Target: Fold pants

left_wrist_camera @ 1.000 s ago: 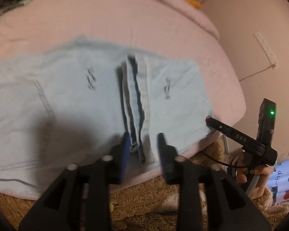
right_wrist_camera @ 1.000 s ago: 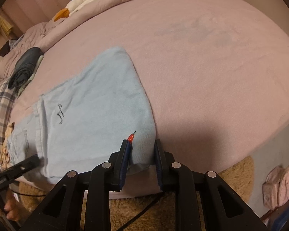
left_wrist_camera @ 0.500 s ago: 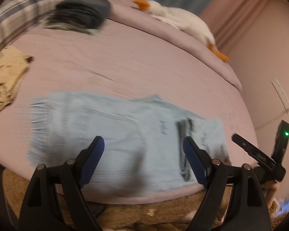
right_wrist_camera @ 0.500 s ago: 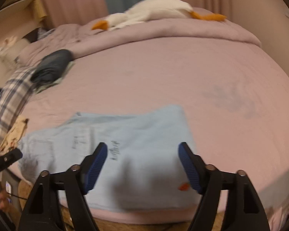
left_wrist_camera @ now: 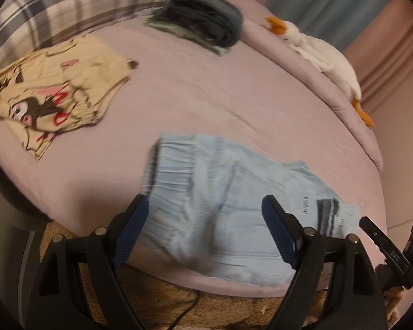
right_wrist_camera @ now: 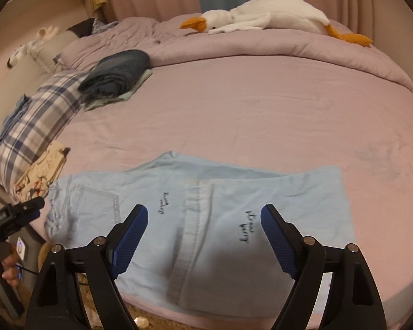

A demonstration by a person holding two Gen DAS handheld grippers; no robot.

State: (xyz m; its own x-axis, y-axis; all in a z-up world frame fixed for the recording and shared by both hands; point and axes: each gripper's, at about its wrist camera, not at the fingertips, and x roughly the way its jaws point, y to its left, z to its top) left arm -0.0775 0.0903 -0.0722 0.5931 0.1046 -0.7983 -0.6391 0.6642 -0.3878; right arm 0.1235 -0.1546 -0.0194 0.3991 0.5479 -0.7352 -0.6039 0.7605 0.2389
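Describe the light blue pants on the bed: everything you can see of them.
The light blue pants lie flat near the front edge of the pink bed sheet, folded over so the leg ends rest on top. The fabric looks like soft, thin denim with a gathered elastic waistband, a stitched back pocket and small dark "strawberry" lettering in two places. A stitched hem band crosses the middle. Nothing grips them.
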